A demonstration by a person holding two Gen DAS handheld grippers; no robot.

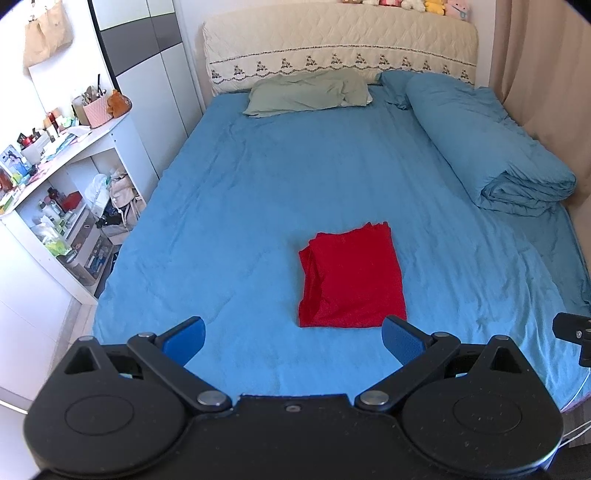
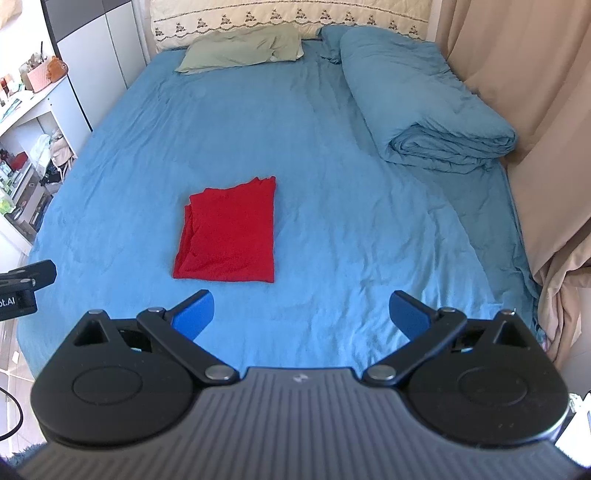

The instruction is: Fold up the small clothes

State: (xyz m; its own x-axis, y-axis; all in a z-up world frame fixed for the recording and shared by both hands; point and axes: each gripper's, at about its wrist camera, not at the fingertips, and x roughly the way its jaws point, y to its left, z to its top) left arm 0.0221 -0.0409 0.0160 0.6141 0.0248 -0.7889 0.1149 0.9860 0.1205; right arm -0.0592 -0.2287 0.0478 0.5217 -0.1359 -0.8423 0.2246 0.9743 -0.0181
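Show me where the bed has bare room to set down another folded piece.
Bare sheet lies between the red cloth and the rolled duvet, between the cloth and the green pillow, and left of the cloth toward the shelf. The right edge is crowded by the duvet; the shelf is cluttered. Both the left gripper and right gripper are open, empty.

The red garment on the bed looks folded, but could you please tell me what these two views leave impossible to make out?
- Red garment: what kind of clothing it is; in both views the folds hide its shape.
- Shelf clutter, left wrist view: items too small to identify.
- Plush toys, left wrist view: cut off by the top edge.
- Person: out of frame; only the open left tongs and right tongs show.
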